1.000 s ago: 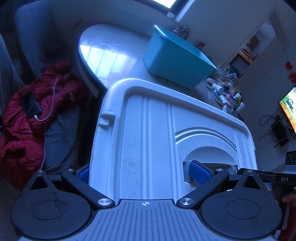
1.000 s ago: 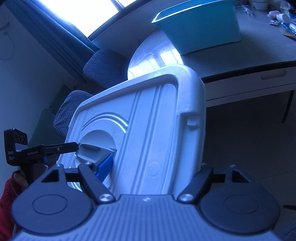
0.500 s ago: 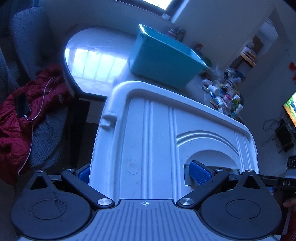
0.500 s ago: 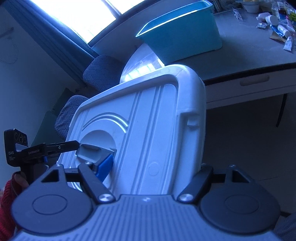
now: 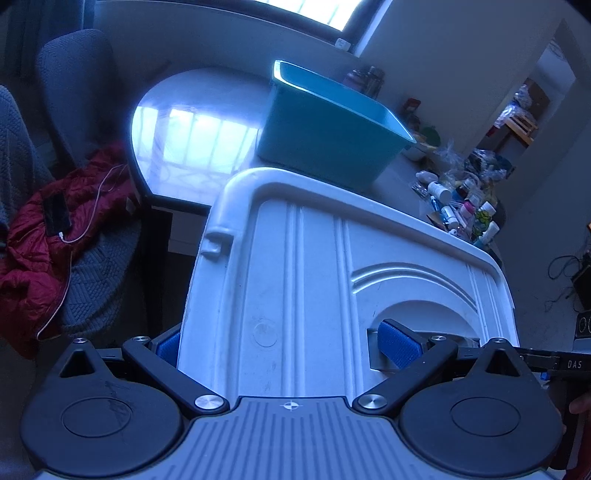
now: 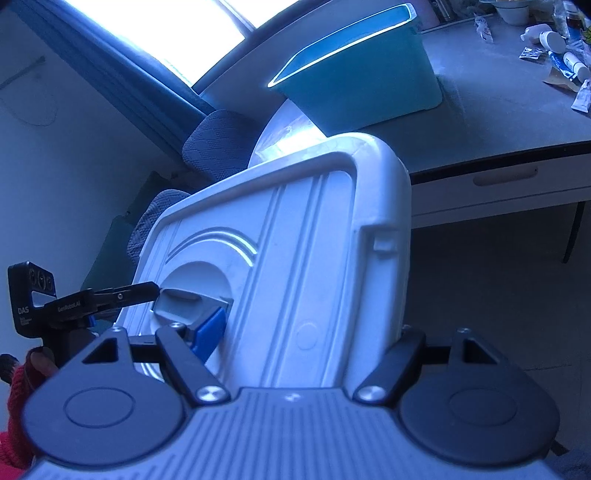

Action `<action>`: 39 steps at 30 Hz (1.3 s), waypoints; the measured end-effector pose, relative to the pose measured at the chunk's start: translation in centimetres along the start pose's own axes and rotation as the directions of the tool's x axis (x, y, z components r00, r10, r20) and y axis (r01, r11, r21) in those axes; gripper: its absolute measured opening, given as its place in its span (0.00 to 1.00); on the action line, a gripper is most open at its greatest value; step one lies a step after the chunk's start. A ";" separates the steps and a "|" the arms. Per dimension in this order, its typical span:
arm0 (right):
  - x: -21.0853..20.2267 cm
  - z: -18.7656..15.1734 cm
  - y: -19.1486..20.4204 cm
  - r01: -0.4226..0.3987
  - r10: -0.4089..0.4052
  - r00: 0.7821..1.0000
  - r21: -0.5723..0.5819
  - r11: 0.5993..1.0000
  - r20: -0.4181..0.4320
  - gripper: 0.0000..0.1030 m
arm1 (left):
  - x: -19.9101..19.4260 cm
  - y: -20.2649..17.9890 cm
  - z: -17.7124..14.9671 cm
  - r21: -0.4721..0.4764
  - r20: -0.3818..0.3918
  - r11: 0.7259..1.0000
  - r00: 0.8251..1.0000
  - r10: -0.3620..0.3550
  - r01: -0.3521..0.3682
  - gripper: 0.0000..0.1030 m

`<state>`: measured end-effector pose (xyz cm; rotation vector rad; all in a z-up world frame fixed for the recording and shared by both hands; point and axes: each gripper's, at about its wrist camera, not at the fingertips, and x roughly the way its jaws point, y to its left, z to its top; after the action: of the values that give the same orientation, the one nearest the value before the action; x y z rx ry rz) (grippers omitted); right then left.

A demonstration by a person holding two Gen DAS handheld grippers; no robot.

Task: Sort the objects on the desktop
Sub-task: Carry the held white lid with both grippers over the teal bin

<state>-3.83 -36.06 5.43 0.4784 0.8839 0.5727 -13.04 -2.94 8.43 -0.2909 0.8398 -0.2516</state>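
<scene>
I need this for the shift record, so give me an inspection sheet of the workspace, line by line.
Surface: grey desk, partly bare, sunlit at its round end.
Job's things: white lid carried off the desk; teal bin standing on the desk.
Clutter: small bottles and tubes heaped at the desk's far end.
Grippers: left gripper and right gripper each clamp the lid, one finger in its recessed handle.
Cables: white cable over a red jacket.
Surroundings: grey chair, bright window.
</scene>
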 end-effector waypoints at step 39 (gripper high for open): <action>-7.3 10.2 -1.8 -0.023 0.023 0.999 -0.001 1.000 0.024 0.74 | 0.8 -8.3 12.1 -0.024 -0.002 0.999 1.000 0.024 -0.024 0.99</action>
<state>1.37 -43.65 14.19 0.4944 0.8559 0.5870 -4.24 -9.09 18.44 -0.3029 0.8484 -0.2193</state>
